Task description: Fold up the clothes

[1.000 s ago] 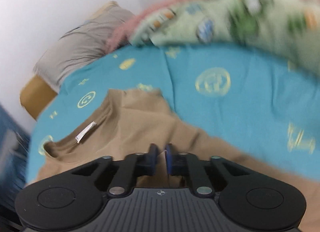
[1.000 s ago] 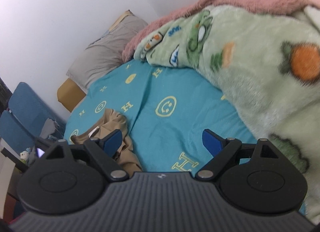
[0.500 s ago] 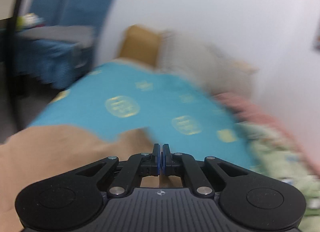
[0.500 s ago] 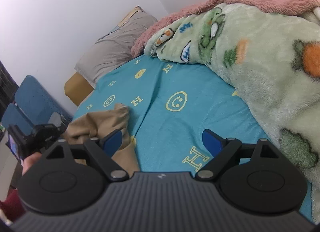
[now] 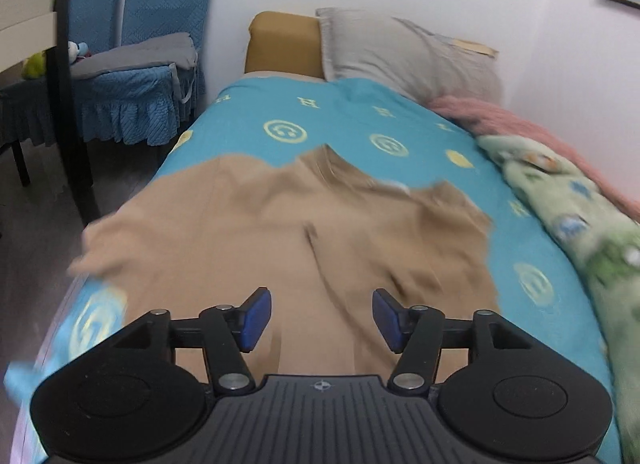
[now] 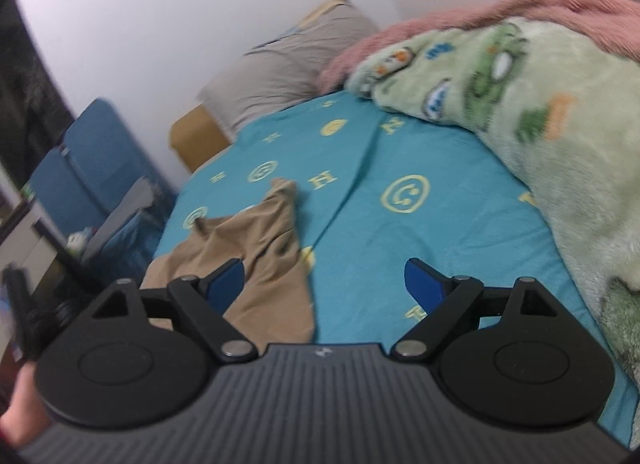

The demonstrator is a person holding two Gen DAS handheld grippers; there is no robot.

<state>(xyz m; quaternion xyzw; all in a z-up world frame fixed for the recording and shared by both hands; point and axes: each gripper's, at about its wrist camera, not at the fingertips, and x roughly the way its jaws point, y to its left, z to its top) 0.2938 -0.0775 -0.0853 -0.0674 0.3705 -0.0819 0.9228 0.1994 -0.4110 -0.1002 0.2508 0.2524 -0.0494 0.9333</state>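
Observation:
A tan shirt (image 5: 280, 240) lies spread and rumpled on the teal bed sheet (image 5: 352, 120), blurred with motion, its left edge hanging over the bed's side. My left gripper (image 5: 321, 318) is open and empty just above the shirt's near part. In the right wrist view the same shirt (image 6: 256, 260) lies crumpled at the left of the sheet (image 6: 400, 248). My right gripper (image 6: 324, 284) is open and empty, with its left finger over the shirt's edge and its right finger over bare sheet.
A green cartoon blanket (image 6: 540, 104) and a pink blanket (image 6: 460, 24) are heaped on the bed's right side. A grey pillow (image 5: 404, 52) lies at the head against the wall. Blue covered chairs (image 5: 136, 64) and a dark table leg (image 5: 72, 112) stand left of the bed.
My left gripper was shut on the shirt, swung round toward the head of the bed, then opened and let the shirt drop spread out. My right gripper stayed open and shifted slightly.

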